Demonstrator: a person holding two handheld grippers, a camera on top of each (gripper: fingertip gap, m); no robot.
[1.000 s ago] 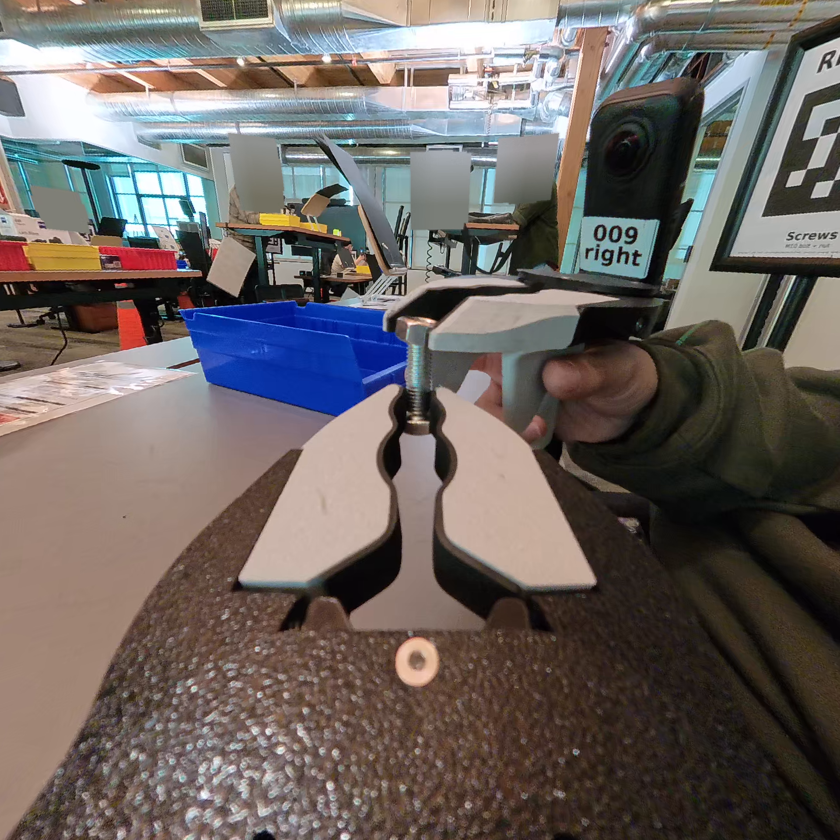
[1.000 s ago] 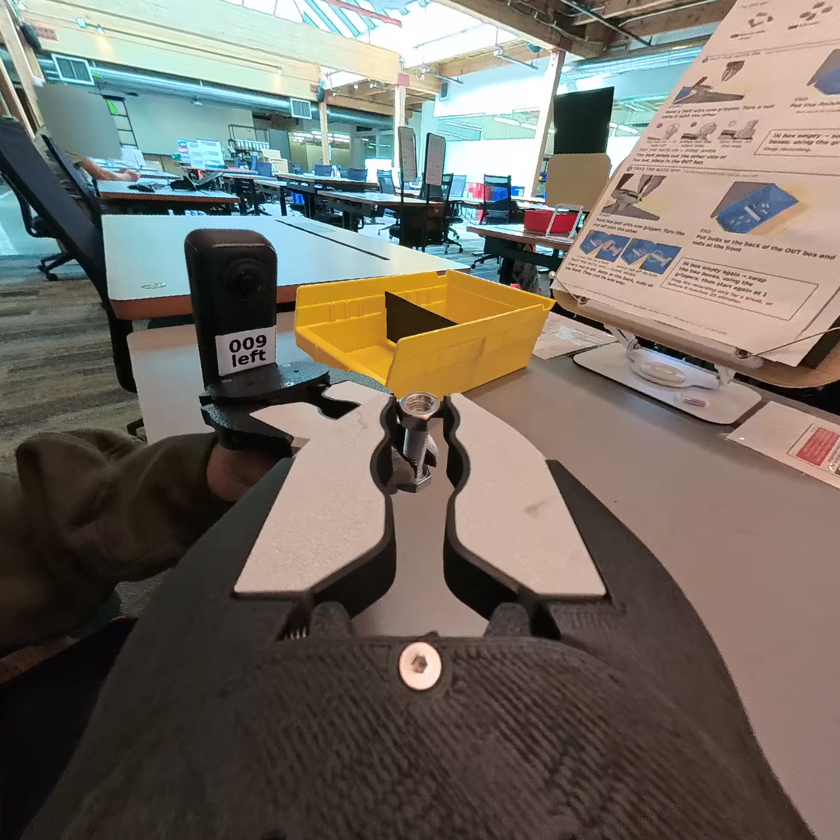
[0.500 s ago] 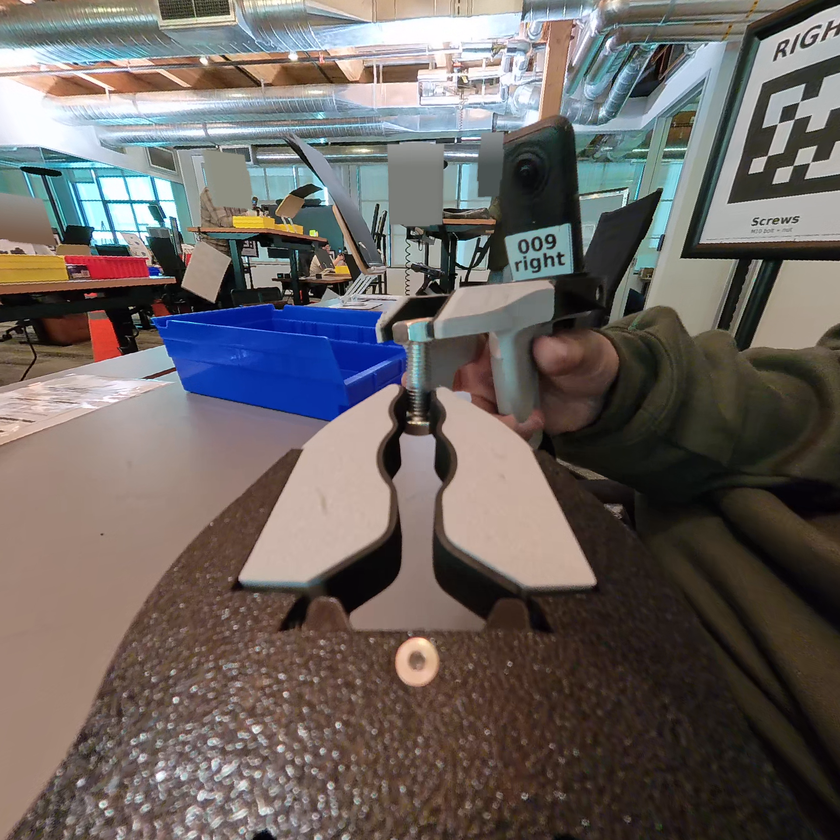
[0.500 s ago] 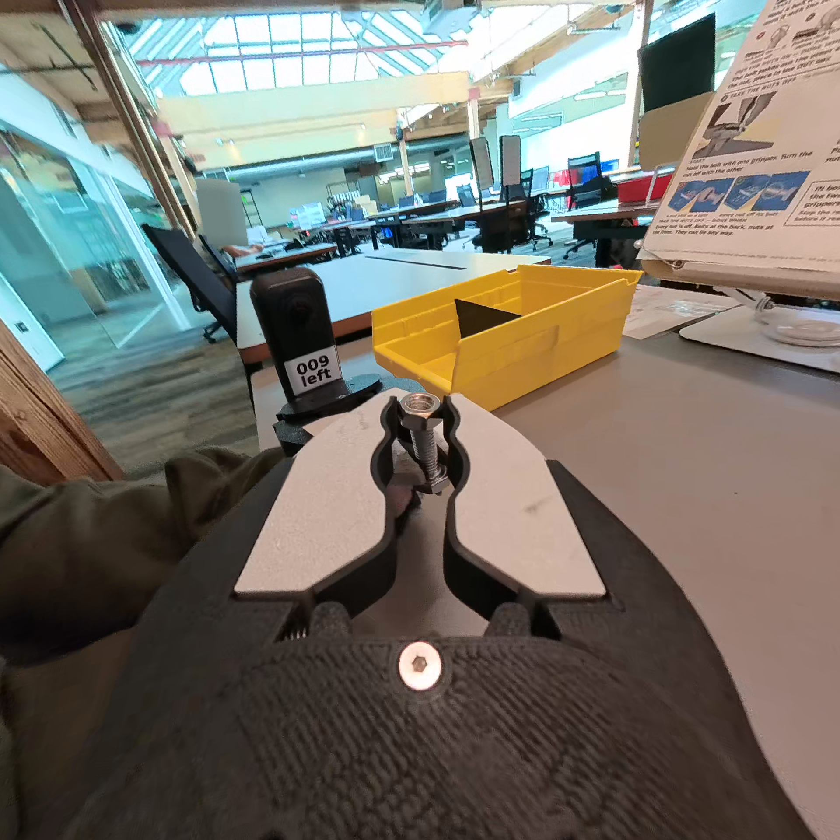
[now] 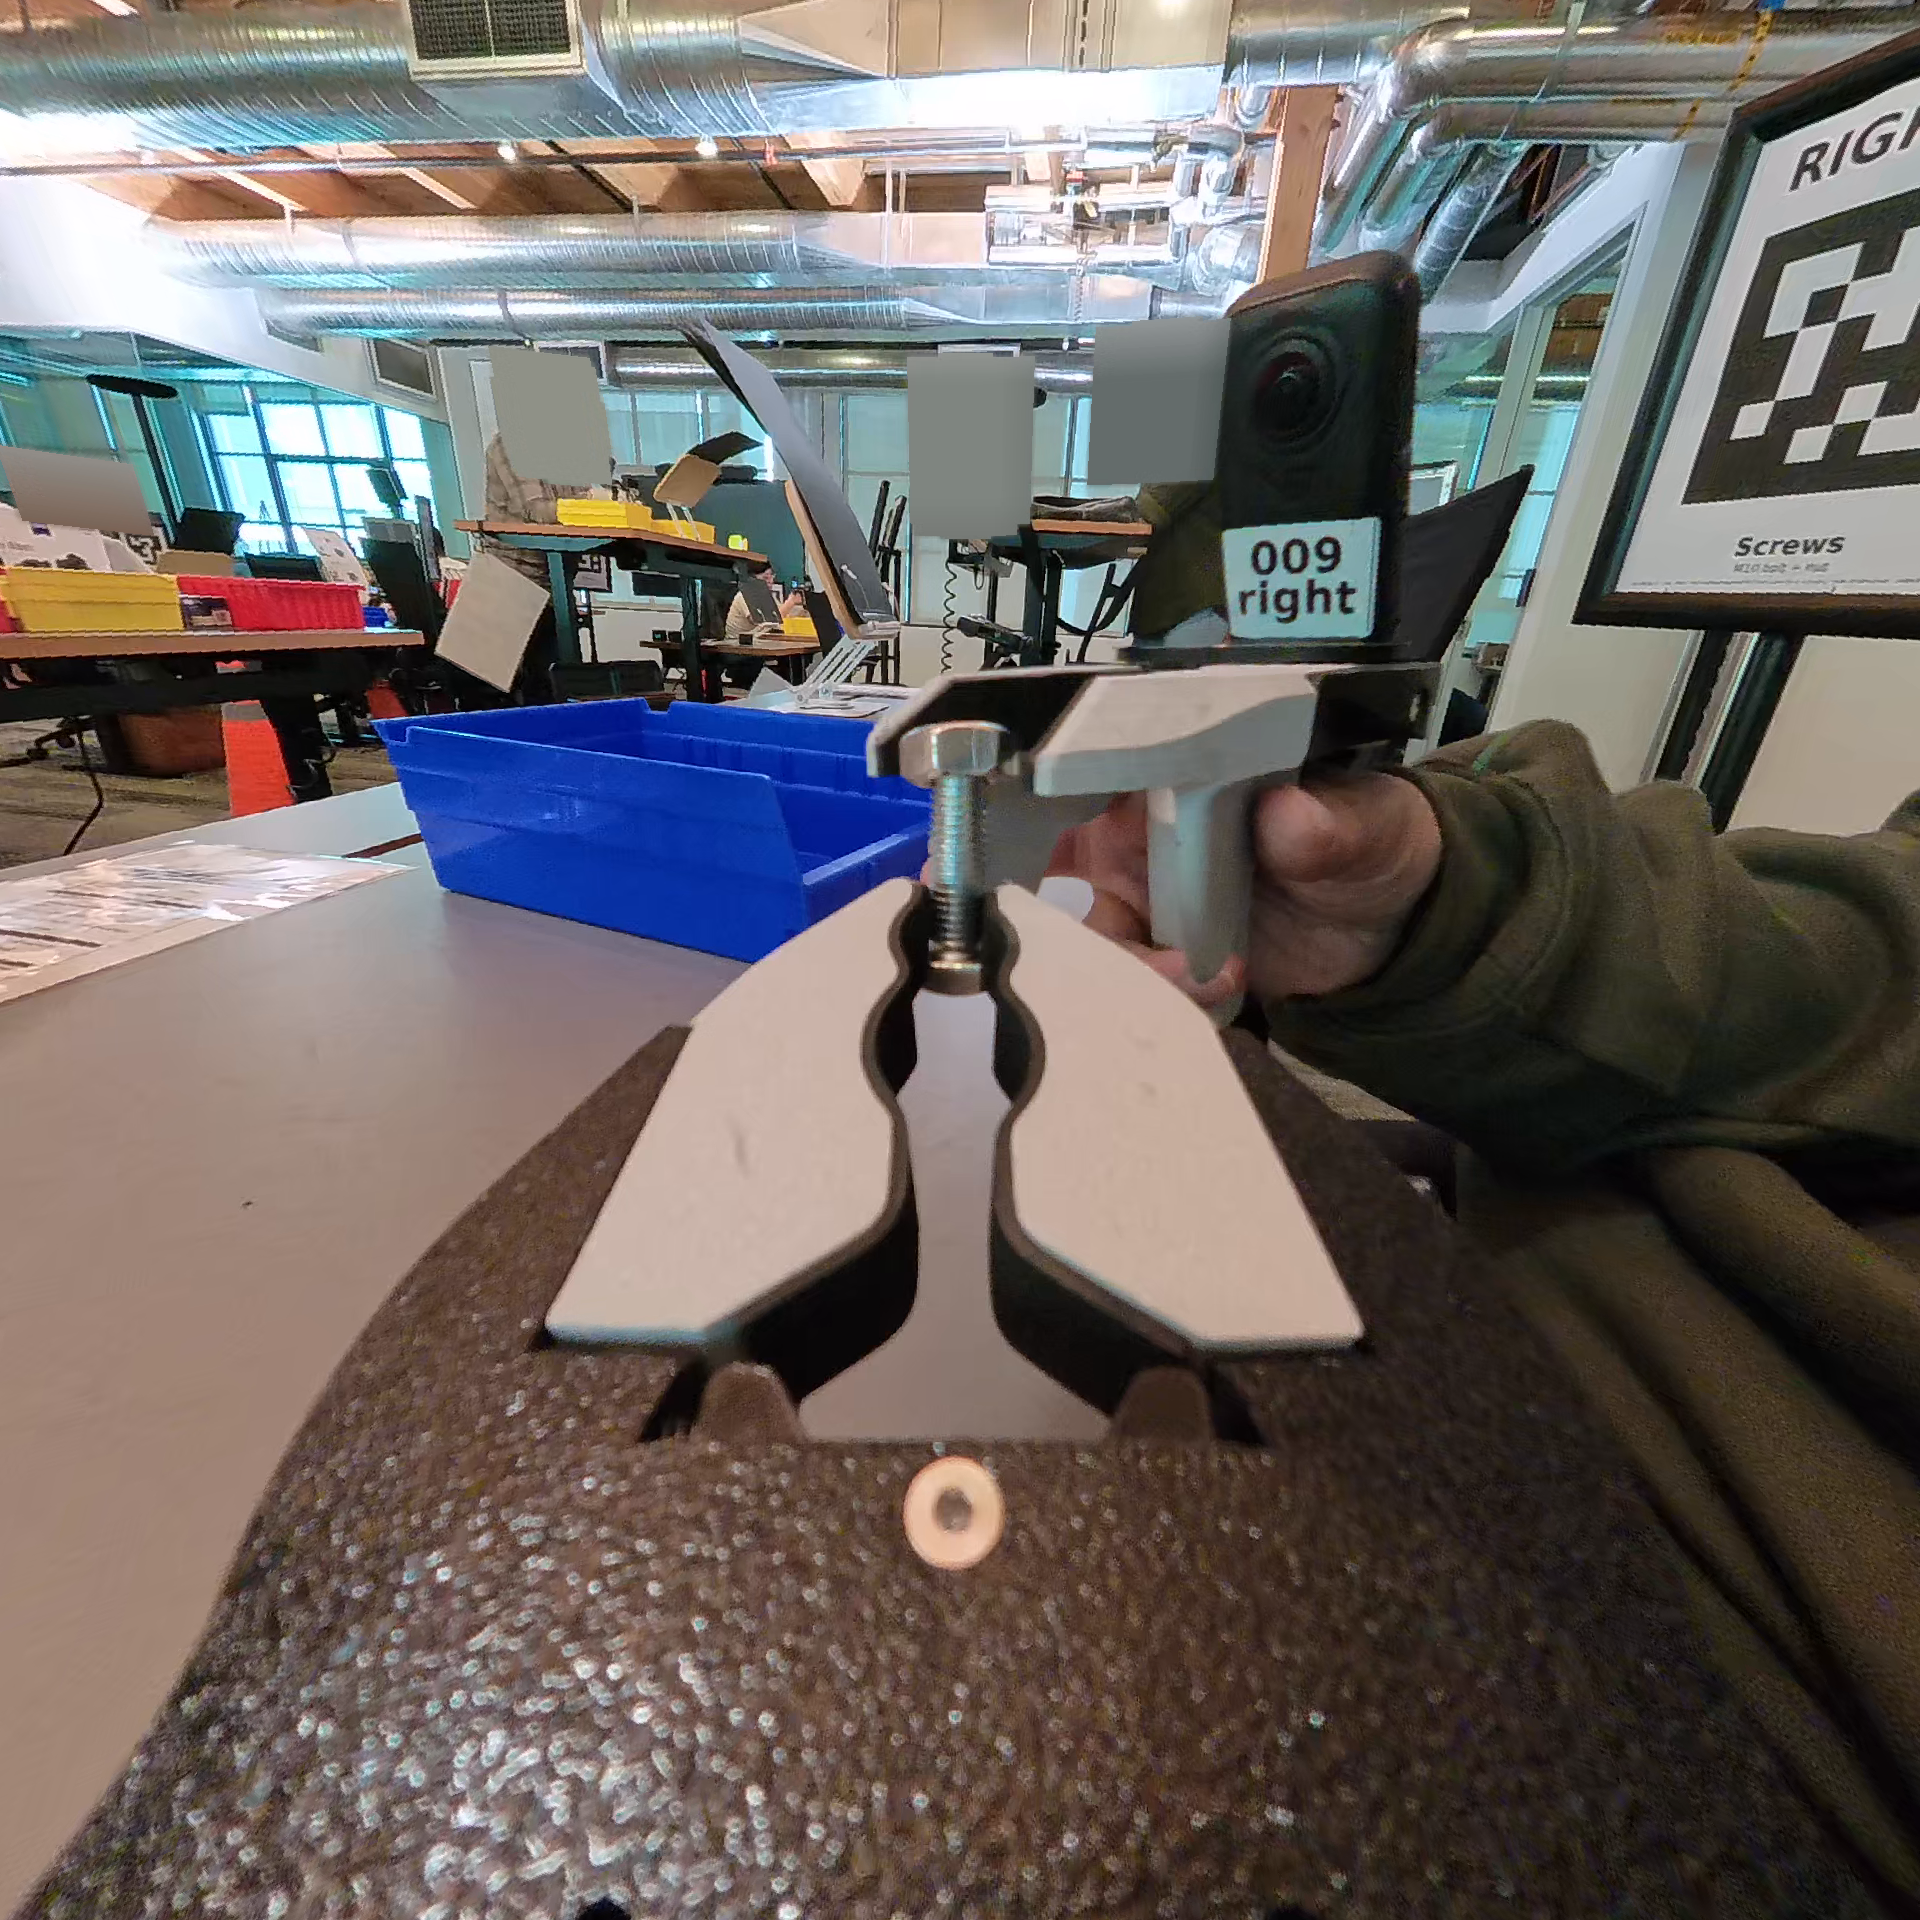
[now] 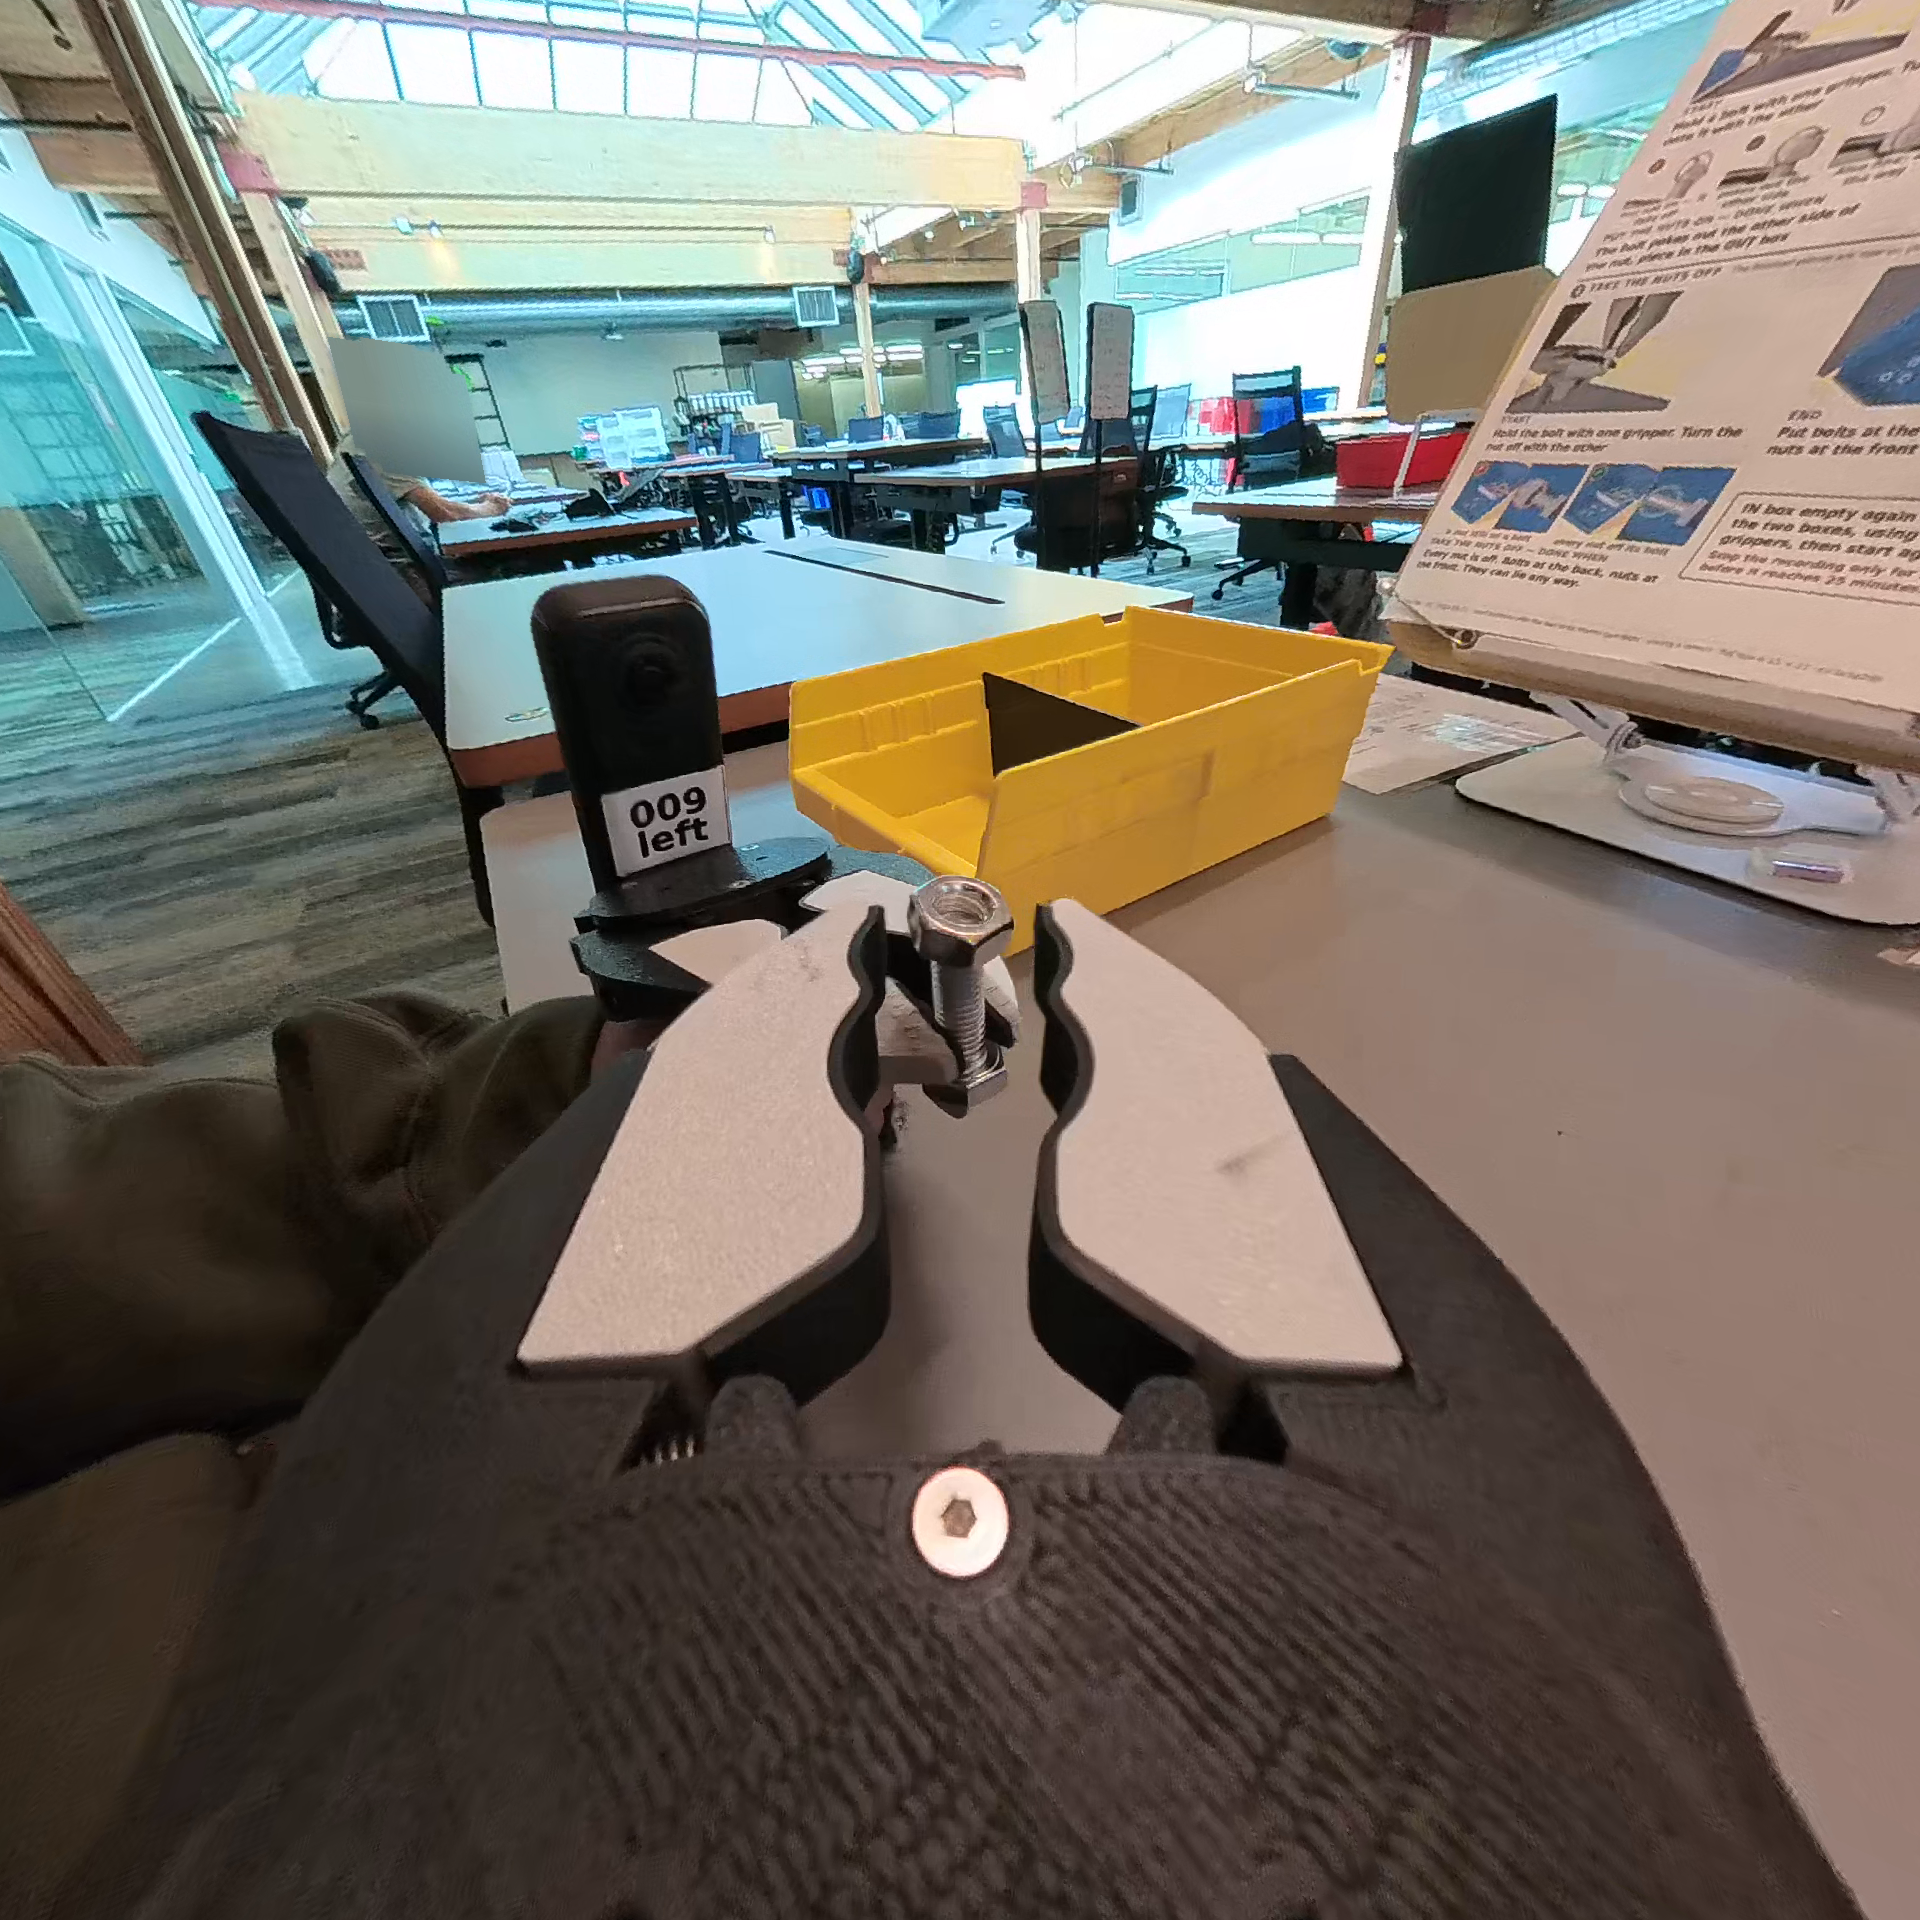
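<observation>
A silver bolt (image 5: 954, 842) stands upright above the grey table (image 5: 260, 1091), with a hex nut (image 6: 958, 920) at its top end. My left gripper (image 5: 954, 930) is shut on the bolt's lower end. It also shows in the right wrist view (image 6: 935, 1049), with its black camera (image 6: 634, 717) behind. My right gripper (image 6: 961, 925) is open, its fingers on either side of the nut with gaps to it. In the left wrist view the right gripper (image 5: 971, 732) sits level at the bolt's top, held by a hand (image 5: 1320, 883) in an olive sleeve.
A blue bin (image 5: 644, 810) stands on the table behind the bolt in the left wrist view. A yellow bin (image 6: 1091, 769) with a black divider stands ahead in the right wrist view. An instruction sheet on a stand (image 6: 1714, 416) is at right. A framed marker sign (image 5: 1818, 364) stands at right. Left and right tips are no more than a few centimetres apart.
My right gripper was shut on the nut and turned with it; now its jaws have opened off the nut and it has swung back. The left gripper still grips the bolt.
</observation>
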